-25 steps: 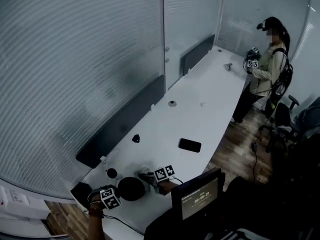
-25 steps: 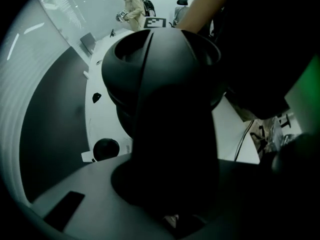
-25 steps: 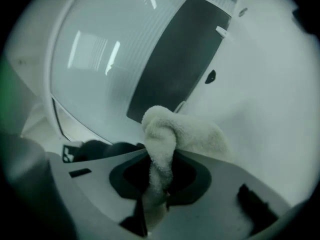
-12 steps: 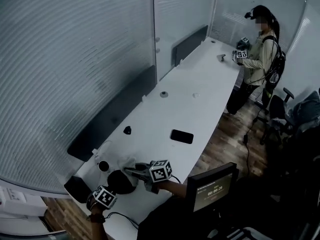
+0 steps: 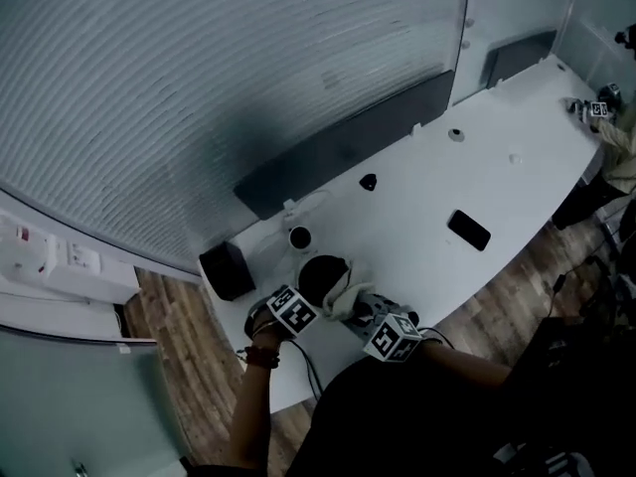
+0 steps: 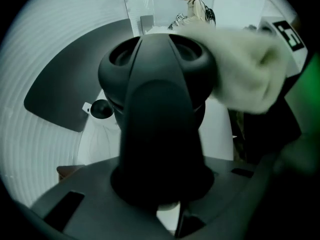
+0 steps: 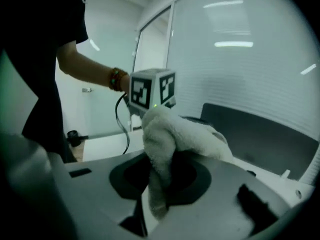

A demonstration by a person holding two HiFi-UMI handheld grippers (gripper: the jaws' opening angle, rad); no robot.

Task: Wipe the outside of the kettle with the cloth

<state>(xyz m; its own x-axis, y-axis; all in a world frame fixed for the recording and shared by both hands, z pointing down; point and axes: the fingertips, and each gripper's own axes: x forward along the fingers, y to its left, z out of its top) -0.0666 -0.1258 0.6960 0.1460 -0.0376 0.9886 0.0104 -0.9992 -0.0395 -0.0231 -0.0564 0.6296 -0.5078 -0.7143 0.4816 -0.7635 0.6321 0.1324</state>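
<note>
A black kettle (image 5: pixel 320 272) stands near the left end of the white desk (image 5: pixel 417 207). In the left gripper view its handle (image 6: pixel 160 134) fills the space between the jaws, and my left gripper (image 5: pixel 306 298) is shut on it. My right gripper (image 5: pixel 360 308) is shut on a bunched white cloth (image 5: pixel 346 288), which rests against the kettle's right side. The cloth (image 7: pixel 167 139) hangs from the right gripper's jaws and hides the kettle in that view. The same cloth (image 6: pixel 245 69) shows beside the kettle's lid (image 6: pixel 157 59).
A black phone (image 5: pixel 468 230) lies on the desk to the right. A small round cup (image 5: pixel 299 238) and a black box (image 5: pixel 227 269) stand just behind the kettle. A dark panel (image 5: pixel 348 142) runs along the glass wall. Another person (image 5: pixel 618 137) stands at the far end.
The head view has swung sharply down and to the left. My right gripper has brought the cloth in against the kettle's side. My left gripper stays at the kettle.
</note>
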